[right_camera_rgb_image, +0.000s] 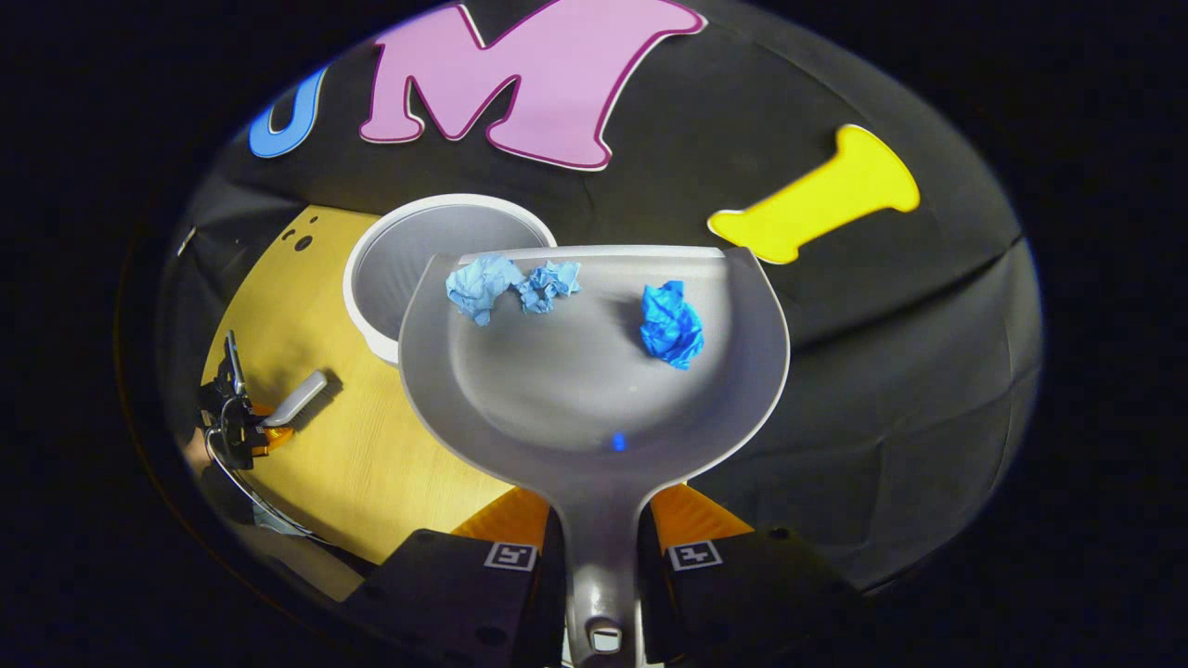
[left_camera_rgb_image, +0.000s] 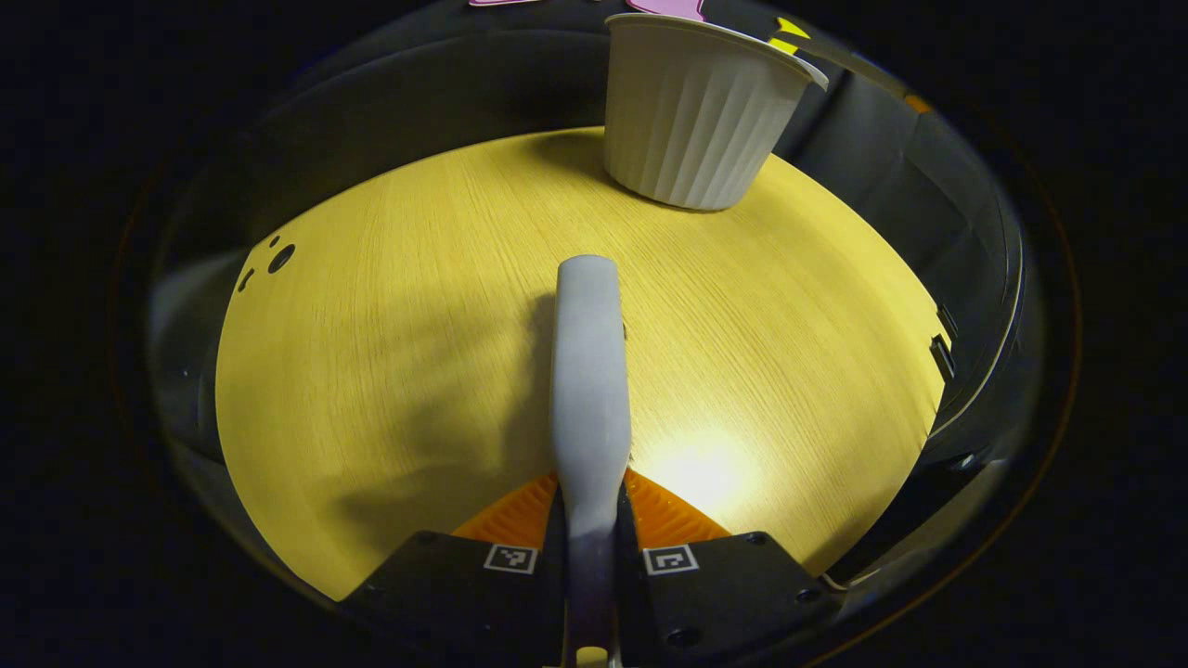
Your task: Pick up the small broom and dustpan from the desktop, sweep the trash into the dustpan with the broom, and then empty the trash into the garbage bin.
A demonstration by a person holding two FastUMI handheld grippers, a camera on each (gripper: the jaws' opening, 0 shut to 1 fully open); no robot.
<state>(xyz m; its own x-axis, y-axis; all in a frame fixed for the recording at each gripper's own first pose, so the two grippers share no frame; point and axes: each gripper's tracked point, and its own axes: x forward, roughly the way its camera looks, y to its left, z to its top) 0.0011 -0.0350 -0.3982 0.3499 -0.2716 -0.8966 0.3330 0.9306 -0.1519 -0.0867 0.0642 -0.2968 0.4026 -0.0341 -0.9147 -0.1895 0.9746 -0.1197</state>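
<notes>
While your right gripper clamps the dustpan by its handle, both fingers pressing the grey stem, the pan sits raised in front of the camera with its far lip at the rim of the bin. Three crumpled blue paper wads lie inside the pan: two pale ones touching each other near the far left edge, and a darker one apart on the right. The bin stands on the desk, a pale yellow wood-grain top, close to its back edge; its inside looks grey and bare as far as you can see.

Your left gripper grips the broom by its grey handle, fingers pressed on either side, and the handle points out over the desk toward the bin. The bristles are hidden from you. From this side the bin is a white ribbed tub, upright, near the desk's far edge. A bright patch of light falls on the wood just right of the handle, shadow on its left. Dark holes mark the desk's far left corner.

From the right gripper view, your left gripper sits low at the left, over the desk. Black cloth walls close in behind and right of the desk.
</notes>
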